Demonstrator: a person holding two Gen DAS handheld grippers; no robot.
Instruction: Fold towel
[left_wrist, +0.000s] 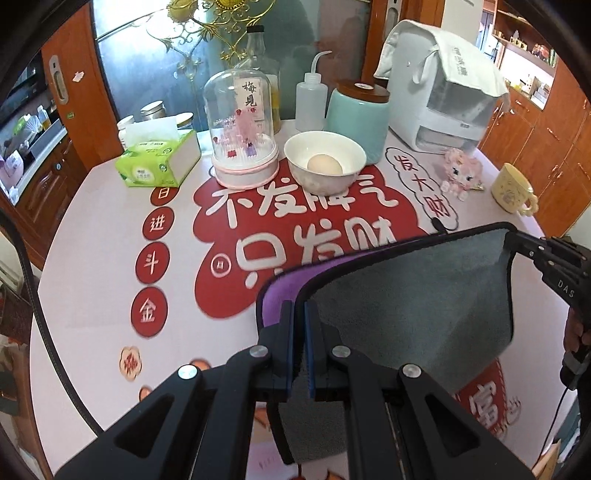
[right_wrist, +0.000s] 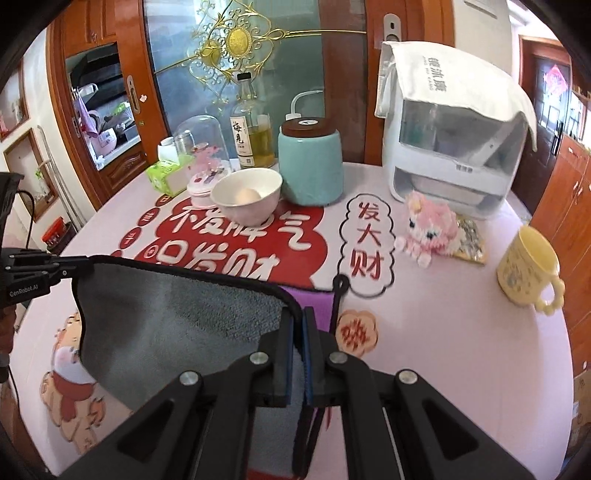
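The towel (left_wrist: 406, 295) is grey on one side and purple on the other, with a black hem. It is lifted off the table and stretched between both grippers. My left gripper (left_wrist: 300, 314) is shut on its near left corner. My right gripper (right_wrist: 298, 317) is shut on its other corner and also shows in the left wrist view (left_wrist: 517, 240). The left gripper shows at the left edge of the right wrist view (right_wrist: 79, 264). The purple side (left_wrist: 280, 295) lies underneath, and the towel's black hanging loop (right_wrist: 341, 284) rests on the table.
A round table (left_wrist: 92, 240) with a pink cloth and red lettering carries a white bowl with an egg (left_wrist: 325, 162), a glass dome (left_wrist: 240, 125), a tissue pack (left_wrist: 159, 158), a teal jar (left_wrist: 358, 118), a white appliance (left_wrist: 443, 92), a pink toy (right_wrist: 428, 229) and a yellow mug (right_wrist: 528, 266).
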